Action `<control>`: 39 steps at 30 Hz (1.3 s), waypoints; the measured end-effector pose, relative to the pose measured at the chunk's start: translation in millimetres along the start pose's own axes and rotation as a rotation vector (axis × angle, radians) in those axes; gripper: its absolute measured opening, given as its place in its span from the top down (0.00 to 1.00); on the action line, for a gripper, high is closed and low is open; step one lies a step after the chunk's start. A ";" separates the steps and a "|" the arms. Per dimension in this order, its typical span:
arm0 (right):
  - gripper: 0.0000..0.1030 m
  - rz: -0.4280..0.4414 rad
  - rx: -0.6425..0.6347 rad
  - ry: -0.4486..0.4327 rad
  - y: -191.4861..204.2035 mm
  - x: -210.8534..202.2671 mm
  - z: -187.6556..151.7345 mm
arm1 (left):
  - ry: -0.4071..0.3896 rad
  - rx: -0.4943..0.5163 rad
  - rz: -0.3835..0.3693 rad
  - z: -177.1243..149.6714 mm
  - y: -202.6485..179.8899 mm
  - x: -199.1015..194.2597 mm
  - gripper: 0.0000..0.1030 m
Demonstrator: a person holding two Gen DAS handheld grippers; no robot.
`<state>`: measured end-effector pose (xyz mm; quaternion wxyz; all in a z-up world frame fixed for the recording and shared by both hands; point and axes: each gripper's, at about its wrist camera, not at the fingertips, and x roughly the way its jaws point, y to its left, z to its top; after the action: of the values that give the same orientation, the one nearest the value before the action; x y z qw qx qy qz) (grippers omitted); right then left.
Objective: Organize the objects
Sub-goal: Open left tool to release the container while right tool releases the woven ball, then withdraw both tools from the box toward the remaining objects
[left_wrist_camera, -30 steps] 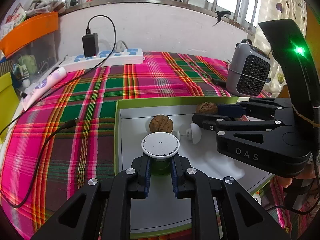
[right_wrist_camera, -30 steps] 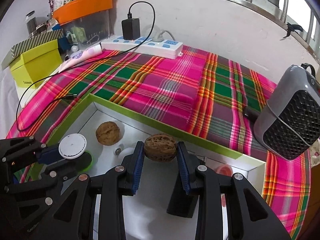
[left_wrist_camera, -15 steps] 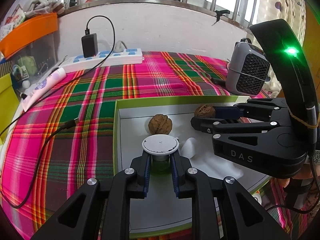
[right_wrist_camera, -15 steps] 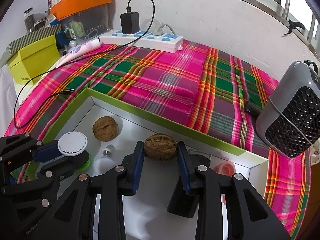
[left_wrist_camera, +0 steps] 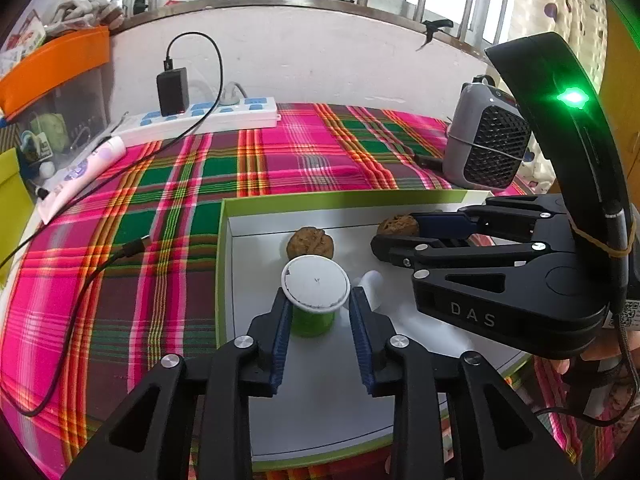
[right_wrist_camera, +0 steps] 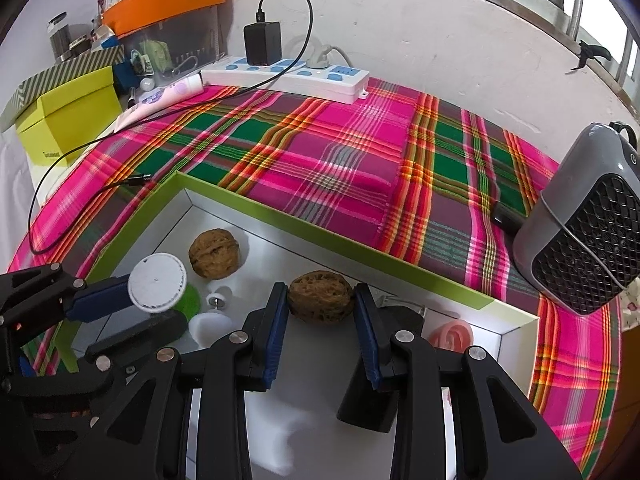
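Both hand-held grippers over the box, each with something between its jaws; the left jaws are wider than a second ago.

I see the left hand-held gripper (left_wrist_camera: 320, 312) around the green cup (left_wrist_camera: 313, 300) with the white lid, pads now looking slightly clear of its sides; earlier they pinched it under the lid. Cup sits higher in my left view, over the tray floor. Right hand-held gripper (right_wrist_camera: 321, 314) stays clamped on a walnut (right_wrist_camera: 321, 297), little changed. Second walnut (right_wrist_camera: 215, 253) lies loose in the green-rimmed box (right_wrist_camera: 320, 232), just behind the cup. White knob piece (right_wrist_camera: 211, 322) on the floor between the grippers. Box sits on the plaid-covered surface (right_wrist_camera: 340, 160).
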<state>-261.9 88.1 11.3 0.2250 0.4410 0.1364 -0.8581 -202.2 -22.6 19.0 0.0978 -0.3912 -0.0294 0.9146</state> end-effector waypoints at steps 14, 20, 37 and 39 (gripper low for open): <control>0.58 0.003 0.014 -0.026 0.0 -8.5 0.1 | 0.006 0.001 -0.004 -1.1 0.3 -2.9 0.68; 0.58 0.004 0.036 -0.042 -2.1 -15.2 -2.9 | -0.010 -0.014 0.006 -1.1 2.9 -10.6 0.62; 0.58 0.001 0.087 -0.100 2.9 -49.6 -21.1 | -0.029 -0.013 0.025 -12.9 -1.8 -37.4 0.61; 0.58 0.000 0.095 -0.111 4.4 -55.7 -25.3 | -0.032 -0.013 0.025 -15.3 -2.7 -41.9 0.61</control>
<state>-213.7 110.1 42.2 0.2109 0.4031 0.0831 -0.8866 -162.5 -28.8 38.5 0.0833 -0.3777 -0.0319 0.9216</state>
